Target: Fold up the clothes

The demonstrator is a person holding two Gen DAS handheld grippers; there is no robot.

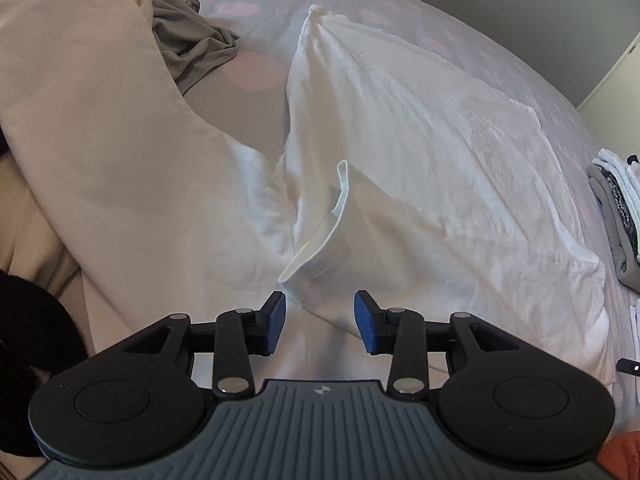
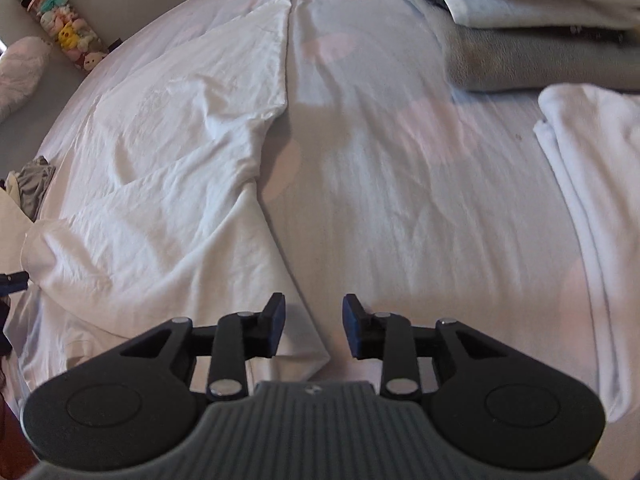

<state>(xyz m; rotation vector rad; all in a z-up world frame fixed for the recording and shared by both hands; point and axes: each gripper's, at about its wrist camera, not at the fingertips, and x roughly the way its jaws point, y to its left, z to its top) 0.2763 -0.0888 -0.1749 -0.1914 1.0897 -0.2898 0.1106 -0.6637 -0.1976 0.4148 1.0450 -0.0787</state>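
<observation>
We see the bed sheet (image 1: 360, 8), pale with faint pink dots, filling both views from edge to edge. On it, across the centre of the left wrist view, lies the white shirt (image 1: 420, 152), wrinkled and spread, one end drawn up to a pinched peak near the top centre; in the right wrist view the same shirt (image 2: 168, 168) covers the left half of the frame, its lower corner reaching down between the fingers. A cream garment (image 1: 88, 112) is heaped along the left side of the left wrist view, overlapping the shirt's left edge. Upper right in the right wrist view we note a folded stack (image 2: 536, 28), white pieces on a grey one, and below it at the right edge a folded white garment (image 2: 592, 208). A crumpled grey garment (image 1: 188, 36) sits in the upper left of the left wrist view, partly under the cream heap. The shirt's stiff cuff (image 1: 320, 236) stands up as an open tube just above the left gripper (image 1: 320, 326), whose jaws are spread, with cloth lying between the blue pads but not pinched. The right gripper (image 2: 313, 328) likewise has its jaws spread, holding nothing, low over the shirt's corner. Far upper left in the right wrist view, a row of small plush toys (image 2: 64, 28) lines the bed's edge.
</observation>
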